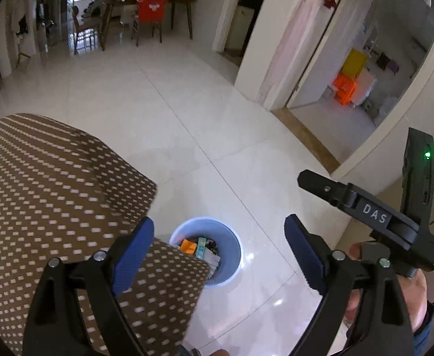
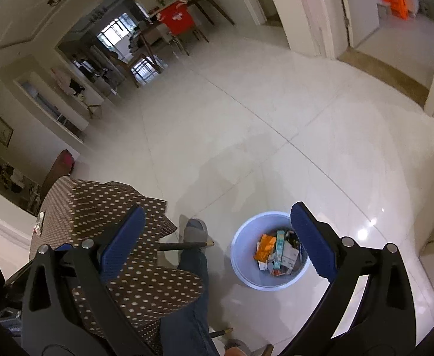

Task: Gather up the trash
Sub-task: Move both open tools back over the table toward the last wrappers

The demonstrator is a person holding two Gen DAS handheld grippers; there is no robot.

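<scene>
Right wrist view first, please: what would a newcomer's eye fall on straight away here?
Probably the pale blue bin on the shiny white floor, low and right of centre, holding colourful wrappers, including an orange packet. Next, the brown dotted tablecloth at lower left, with a trouser leg and grey slipper beside it. The open right gripper frames it all, holding nothing.

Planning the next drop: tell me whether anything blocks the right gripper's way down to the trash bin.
Nothing visible does. The right gripper stands open and empty above the floor, and the blue bin sits open-topped below it, with wrappers inside. The dotted tablecloth and the person's leg lie off to the left.
</scene>
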